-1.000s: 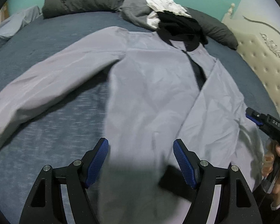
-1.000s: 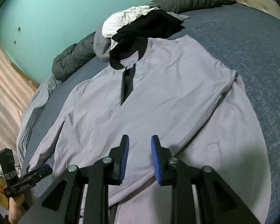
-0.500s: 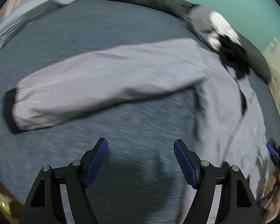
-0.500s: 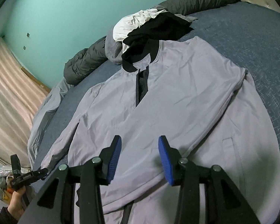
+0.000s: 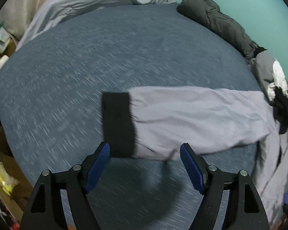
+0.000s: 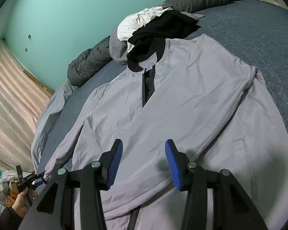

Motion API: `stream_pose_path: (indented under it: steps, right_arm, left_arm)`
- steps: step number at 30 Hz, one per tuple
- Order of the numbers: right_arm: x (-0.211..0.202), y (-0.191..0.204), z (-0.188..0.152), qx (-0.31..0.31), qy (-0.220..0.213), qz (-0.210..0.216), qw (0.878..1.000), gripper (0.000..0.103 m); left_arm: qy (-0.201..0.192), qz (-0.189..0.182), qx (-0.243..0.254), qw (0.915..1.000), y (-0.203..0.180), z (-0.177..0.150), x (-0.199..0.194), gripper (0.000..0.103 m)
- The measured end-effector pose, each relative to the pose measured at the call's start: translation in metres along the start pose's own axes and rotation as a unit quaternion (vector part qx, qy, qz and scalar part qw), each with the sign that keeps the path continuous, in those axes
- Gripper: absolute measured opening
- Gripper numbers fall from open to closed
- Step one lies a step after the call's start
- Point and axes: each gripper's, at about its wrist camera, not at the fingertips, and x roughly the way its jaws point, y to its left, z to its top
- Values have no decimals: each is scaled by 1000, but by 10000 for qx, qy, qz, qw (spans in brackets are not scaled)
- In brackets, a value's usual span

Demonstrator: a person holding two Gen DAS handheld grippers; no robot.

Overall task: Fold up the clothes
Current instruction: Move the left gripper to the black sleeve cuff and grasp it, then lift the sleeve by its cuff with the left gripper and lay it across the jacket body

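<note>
A light grey jacket with a black collar lies flat, front up, on a dark blue bed. One sleeve is folded across its chest. The other sleeve stretches out sideways and ends in a black cuff. My left gripper is open just short of that cuff, which lies near its left finger. The left gripper also shows small at the sleeve end in the right wrist view. My right gripper is open over the jacket's lower front, holding nothing.
A heap of white, black and grey clothes lies past the collar. A dark grey duvet runs along the far bed edge under a teal wall. A pale grey blanket, a curtain and floor clutter are on the left.
My left gripper has swung left from the jacket body along the outstretched sleeve to its black cuff. My right gripper has opened wider and stayed over the lower front.
</note>
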Motion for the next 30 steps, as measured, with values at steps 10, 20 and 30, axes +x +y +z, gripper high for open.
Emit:
stream_pose_path:
  steps: [10, 20, 30]
  right_arm:
    - [6, 6, 0, -44, 45, 37, 10000, 47]
    - [11, 4, -2, -16, 95, 7, 10000, 47]
    - [12, 1, -3, 34, 131, 30, 9999, 47]
  left_arm:
    - [-74, -8, -6, 10000, 23, 11, 22, 79]
    - [-127, -215, 98, 9996, 17, 11, 35, 45]
    - [-639, -371, 381, 9965, -4, 43, -10, 18]
